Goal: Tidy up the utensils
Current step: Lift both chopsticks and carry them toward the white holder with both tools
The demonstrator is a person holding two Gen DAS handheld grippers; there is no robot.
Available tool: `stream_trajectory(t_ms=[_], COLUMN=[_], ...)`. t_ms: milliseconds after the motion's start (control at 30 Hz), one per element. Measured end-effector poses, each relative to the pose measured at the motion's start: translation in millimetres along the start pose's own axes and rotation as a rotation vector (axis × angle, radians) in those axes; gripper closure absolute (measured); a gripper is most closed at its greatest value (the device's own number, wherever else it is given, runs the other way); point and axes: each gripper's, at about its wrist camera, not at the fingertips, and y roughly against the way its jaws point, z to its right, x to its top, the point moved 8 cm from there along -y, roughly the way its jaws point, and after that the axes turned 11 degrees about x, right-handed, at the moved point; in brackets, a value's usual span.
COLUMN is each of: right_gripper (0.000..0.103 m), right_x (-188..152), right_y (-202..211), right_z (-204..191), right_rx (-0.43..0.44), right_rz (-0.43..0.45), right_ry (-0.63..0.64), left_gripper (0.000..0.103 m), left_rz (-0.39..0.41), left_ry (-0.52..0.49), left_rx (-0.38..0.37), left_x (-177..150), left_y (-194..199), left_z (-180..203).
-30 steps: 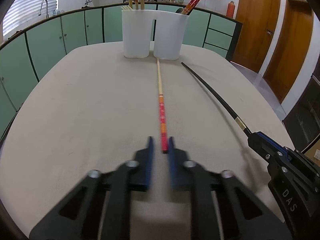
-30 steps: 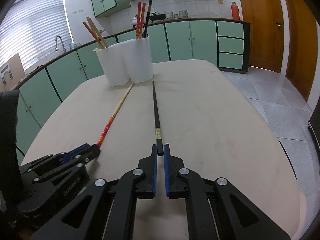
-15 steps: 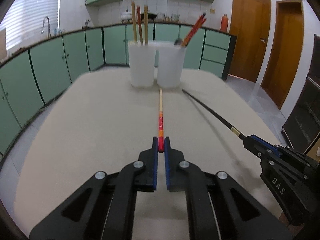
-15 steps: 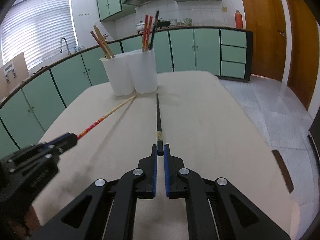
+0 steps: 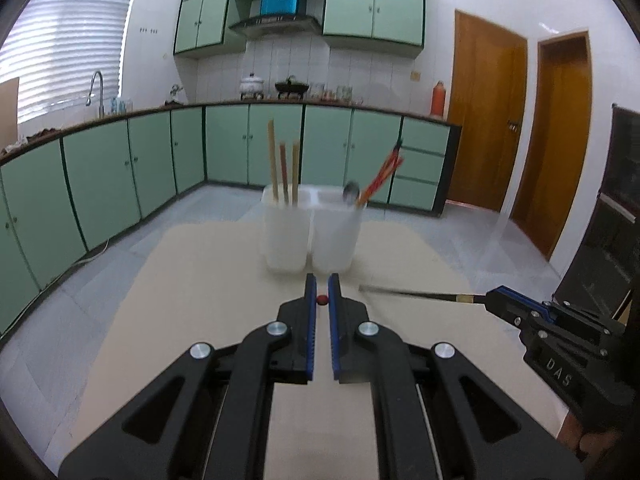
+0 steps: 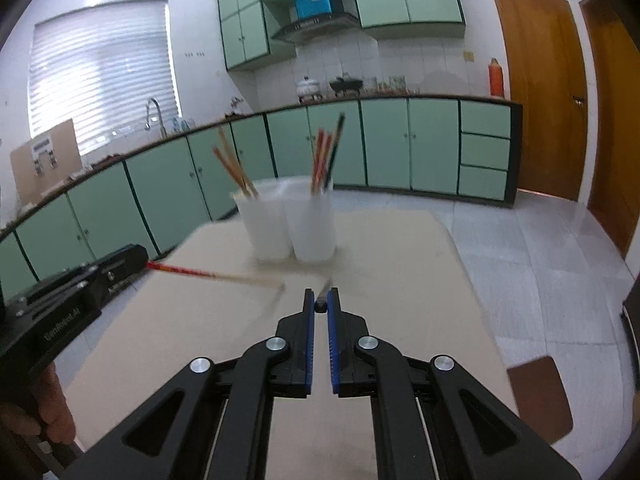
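Note:
My left gripper (image 5: 322, 300) is shut on the red end of a red-and-tan chopstick (image 5: 321, 300), seen end-on here. From the right wrist view that chopstick (image 6: 200, 273) sticks out of the left gripper (image 6: 140, 258), lifted off the table. My right gripper (image 6: 321, 305) is shut on the end of a black chopstick (image 6: 321, 302); in the left wrist view the black chopstick (image 5: 412, 293) points left from the right gripper (image 5: 490, 300). A white two-part holder (image 5: 310, 232) with several chopsticks stands ahead on the beige table (image 5: 200, 280).
The white holder (image 6: 292, 224) is at the table's far middle. A spoon (image 5: 351, 192) leans in its right cup. Green cabinets (image 5: 120, 176) line the walls behind. Wooden doors (image 5: 488, 120) are at the right. Tiled floor surrounds the table (image 6: 400, 272).
Both grippers have risen and tipped up, lifting the red chopstick and the black chopstick off the table; the chopsticks now hang in the air pointing toward the holder.

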Motion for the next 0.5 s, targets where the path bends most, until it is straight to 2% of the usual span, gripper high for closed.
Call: stream_trajectory(t_ms=[300, 500], right_gripper=[0.097, 0.097], right_x=[68, 94], right_y=[-1, -10], right_z=[3, -7], right_rx=[0.085, 0.134], right_rz=[0.014, -0.015], right_ry=[-0.016, 0.016], left_gripper=[0.098, 0.098], left_rz=[0.050, 0.060], left_ry=[-0.002, 0.001], left_rx=[-0.044, -0.075], left_x=[45, 61], left_y=[5, 4], left_z=[3, 7])
